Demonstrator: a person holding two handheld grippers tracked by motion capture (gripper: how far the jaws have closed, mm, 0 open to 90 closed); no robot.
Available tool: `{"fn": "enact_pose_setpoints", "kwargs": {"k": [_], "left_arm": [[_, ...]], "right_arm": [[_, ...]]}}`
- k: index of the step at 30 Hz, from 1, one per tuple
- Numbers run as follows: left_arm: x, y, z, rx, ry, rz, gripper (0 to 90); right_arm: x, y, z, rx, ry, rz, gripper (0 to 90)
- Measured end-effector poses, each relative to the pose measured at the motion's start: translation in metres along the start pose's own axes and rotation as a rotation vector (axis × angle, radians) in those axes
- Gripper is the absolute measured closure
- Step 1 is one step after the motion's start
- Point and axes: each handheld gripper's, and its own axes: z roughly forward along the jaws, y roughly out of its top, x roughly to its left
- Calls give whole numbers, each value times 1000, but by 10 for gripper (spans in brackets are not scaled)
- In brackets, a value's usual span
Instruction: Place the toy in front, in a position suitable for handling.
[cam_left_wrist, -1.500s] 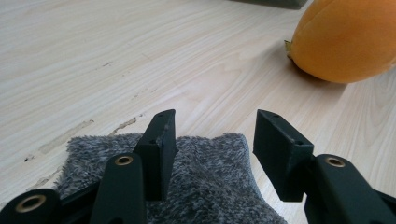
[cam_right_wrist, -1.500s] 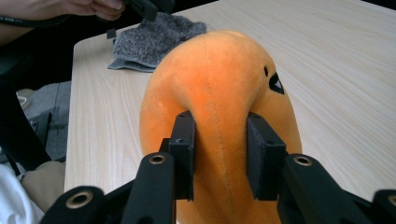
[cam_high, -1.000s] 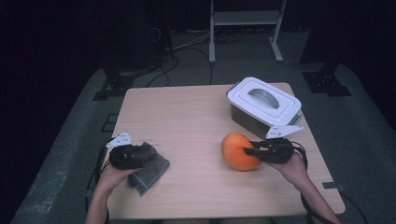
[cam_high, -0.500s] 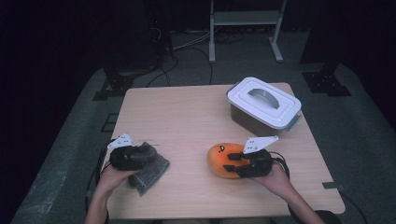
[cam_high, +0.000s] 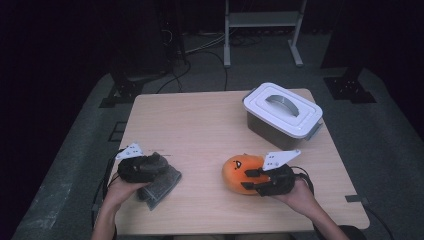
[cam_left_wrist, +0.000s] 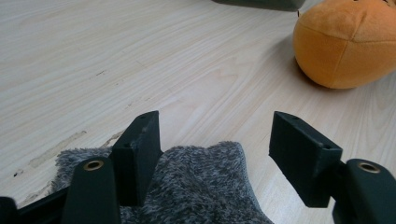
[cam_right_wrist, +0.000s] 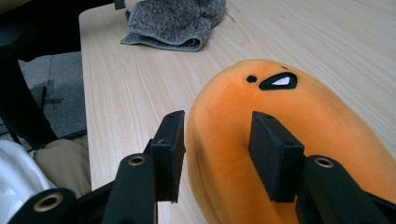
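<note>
The right gripper (cam_high: 253, 180) is pinching the orange plush toy (cam_high: 242, 172) at lower centre-right of the high view; its fingers (cam_right_wrist: 274, 154) have just been closing a little and are pressing into the soft body, probably to carry it. The left gripper (cam_high: 161, 165), at lower left, is resting over the grey fuzzy cloth (cam_high: 161, 186). Its fingers (cam_left_wrist: 139, 154) have just been opening; one is touching the cloth, the other is standing clear, so nothing is gripped. A lidded white box (cam_high: 283, 113) is waiting at the upper right of the pale wooden worktop (cam_high: 200, 125). The room around is dark, with grey floor.
</note>
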Motion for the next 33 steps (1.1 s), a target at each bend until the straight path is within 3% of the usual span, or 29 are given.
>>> {"fn": "enact_pose_setpoints", "kwargs": {"k": [14,20,33], "left_arm": [[-3,2,0,-11,-7,8,311],[-4,3,0,-14,-14,16,308],[-7,6,2,-15,-29,28,302]], "right_arm": [[-9,10,-13,-48,-20,-35,541],[-32,17,-15,-66,-42,-26,553],[-74,23,-3,-75,-14,-3,593]]}}
